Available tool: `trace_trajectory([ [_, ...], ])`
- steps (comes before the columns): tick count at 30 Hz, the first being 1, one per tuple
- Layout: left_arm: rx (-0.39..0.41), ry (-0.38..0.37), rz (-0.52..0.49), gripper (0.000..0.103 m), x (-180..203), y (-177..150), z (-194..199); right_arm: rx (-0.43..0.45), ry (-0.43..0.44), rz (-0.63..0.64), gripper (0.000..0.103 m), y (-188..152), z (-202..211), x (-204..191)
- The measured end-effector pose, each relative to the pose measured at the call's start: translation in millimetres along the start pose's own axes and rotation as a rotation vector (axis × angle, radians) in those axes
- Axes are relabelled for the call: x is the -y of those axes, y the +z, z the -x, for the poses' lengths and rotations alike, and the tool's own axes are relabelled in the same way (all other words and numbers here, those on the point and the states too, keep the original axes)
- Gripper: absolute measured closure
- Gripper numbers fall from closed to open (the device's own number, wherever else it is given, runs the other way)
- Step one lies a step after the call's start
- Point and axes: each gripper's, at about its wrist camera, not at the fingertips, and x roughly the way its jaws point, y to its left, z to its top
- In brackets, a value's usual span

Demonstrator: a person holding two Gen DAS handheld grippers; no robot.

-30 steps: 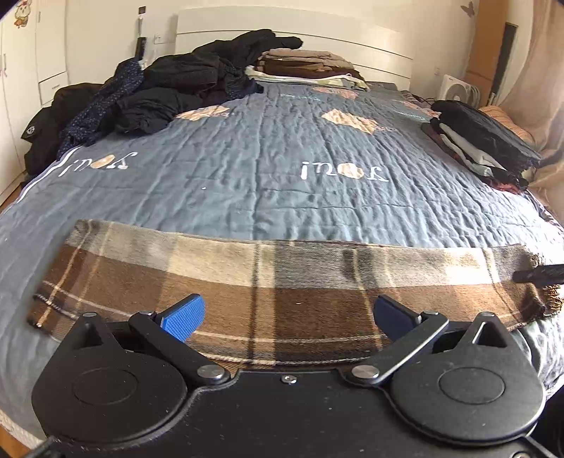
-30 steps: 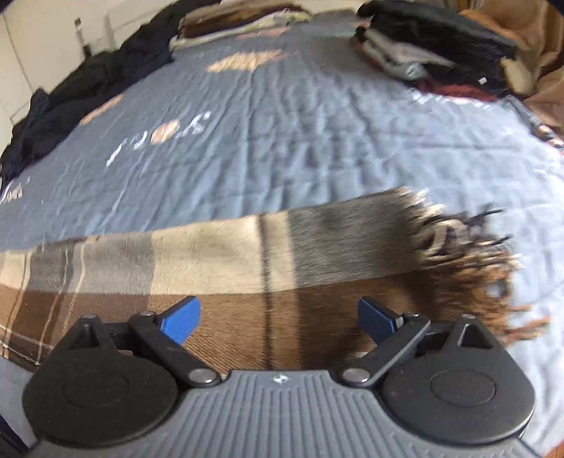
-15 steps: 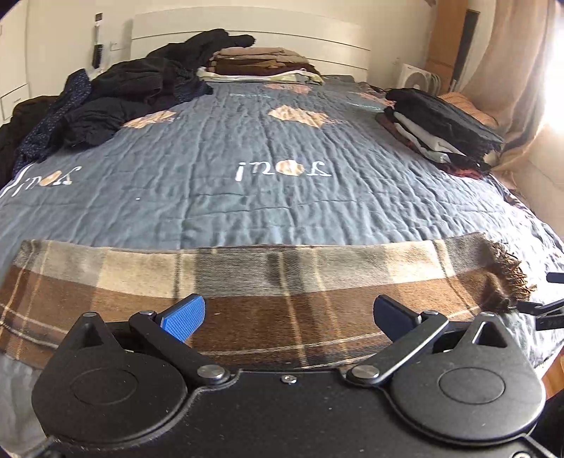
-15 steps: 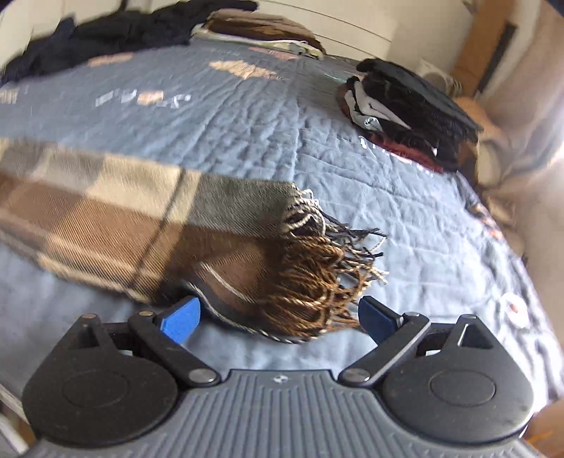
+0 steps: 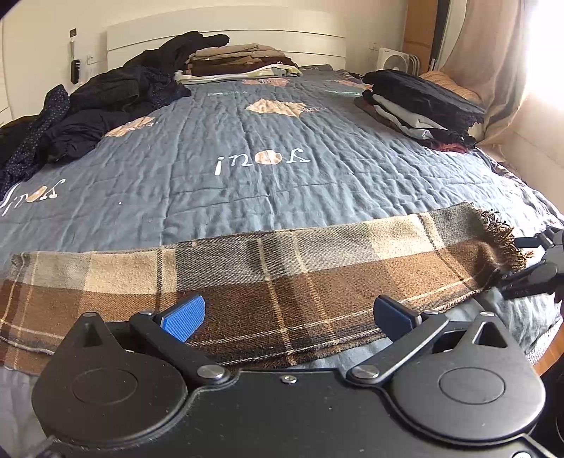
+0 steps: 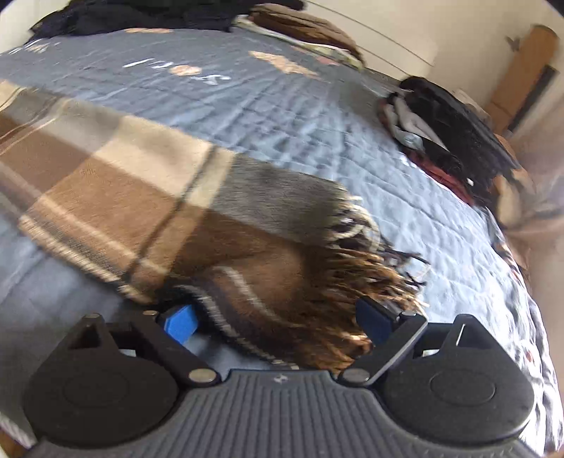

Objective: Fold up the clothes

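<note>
A white headboard (image 5: pixel 225 33) stands against the far wall. A fan (image 5: pixel 394 63) sits right of it, beside a beige curtain (image 5: pixel 493 53). A dark brush (image 5: pixel 74 70) hangs on the left wall.

Brown-and-beige plaid fringed scarf (image 5: pixel 268 278) flat across near edge of blue-grey quilted bedspread (image 5: pixel 282 183), fringe at rt end. Heap of loose dark clothes (image 5: pixel 105 105) far left; folded tan-and-brown stack (image 5: pixel 239 61) at white headboard (image 5: pixel 225 28); folded dark stack (image 5: pixel 419 102) far rt.
</note>
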Motion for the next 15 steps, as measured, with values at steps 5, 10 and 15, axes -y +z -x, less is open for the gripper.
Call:
trace_trajectory([
  [5,0.0,0.013,0.003,0.0,-7.4,-4.9,4.6,-0.046,-0.071,-0.014,0.011,-4.5,0.6,30.5],
  [10,0.012,0.026,0.019,0.0,-14.3,-3.2,9.8,-0.05,-0.173,0.004,0.011,-0.3,17.5,48.8],
  [15,0.014,0.036,0.017,0.0,-15.5,-3.4,8.5,0.041,-0.068,-0.193,0.01,21.0,48.0,71.2],
])
